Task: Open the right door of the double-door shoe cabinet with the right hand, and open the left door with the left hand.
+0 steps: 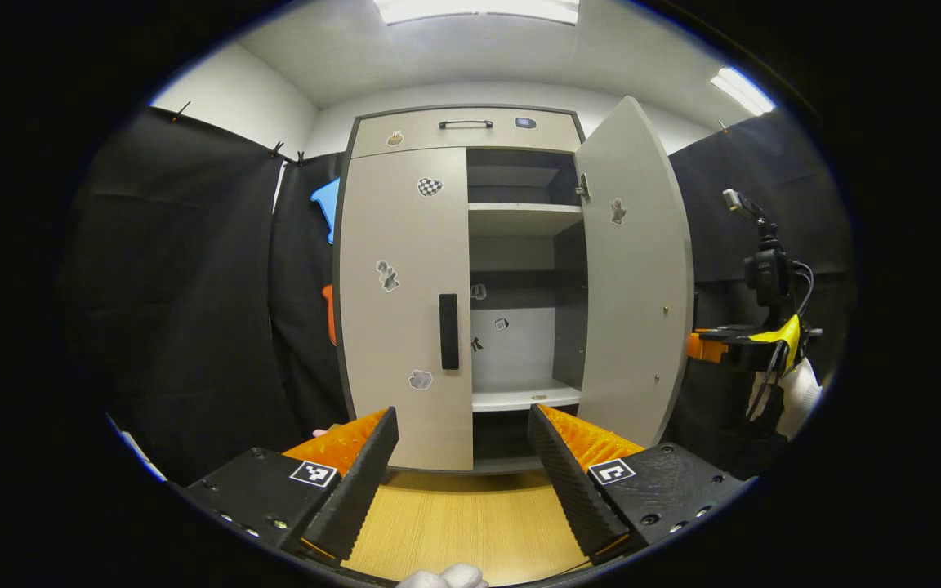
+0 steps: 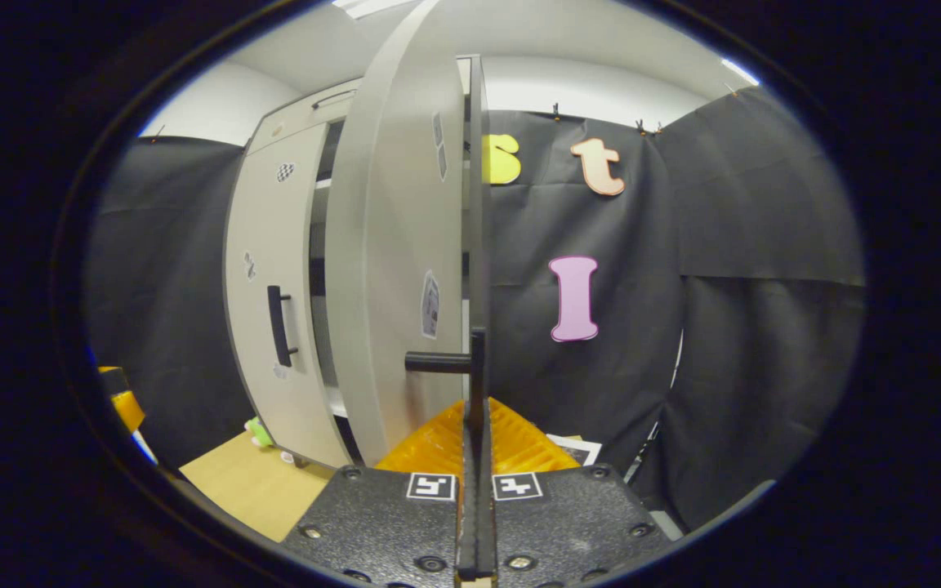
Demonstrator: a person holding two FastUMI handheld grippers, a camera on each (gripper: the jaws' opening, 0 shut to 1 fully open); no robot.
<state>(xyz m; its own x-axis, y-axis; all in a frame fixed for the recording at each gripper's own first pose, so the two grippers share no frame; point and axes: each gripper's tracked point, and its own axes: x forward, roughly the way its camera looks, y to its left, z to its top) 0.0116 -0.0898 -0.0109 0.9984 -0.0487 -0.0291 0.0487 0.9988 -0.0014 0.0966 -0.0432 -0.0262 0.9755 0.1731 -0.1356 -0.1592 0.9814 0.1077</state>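
Right gripper (image 2: 474,425) jaws are clamped on the right door's handle (image 2: 477,367), door swung wide. Left gripper (image 1: 462,457) gapes empty, short of the closed left door (image 1: 405,310); it could miss that thin handle (image 1: 448,331).

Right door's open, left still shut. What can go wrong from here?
1. The right tongs are shut on the open grey right door's black bar handle; pulling further could strain the hinge.
2. The left tongs are open and well short of the closed grey left door's black vertical handle, so an approach that drifts may miss it.
3. Swinging the left door outward may hit the left tongs.
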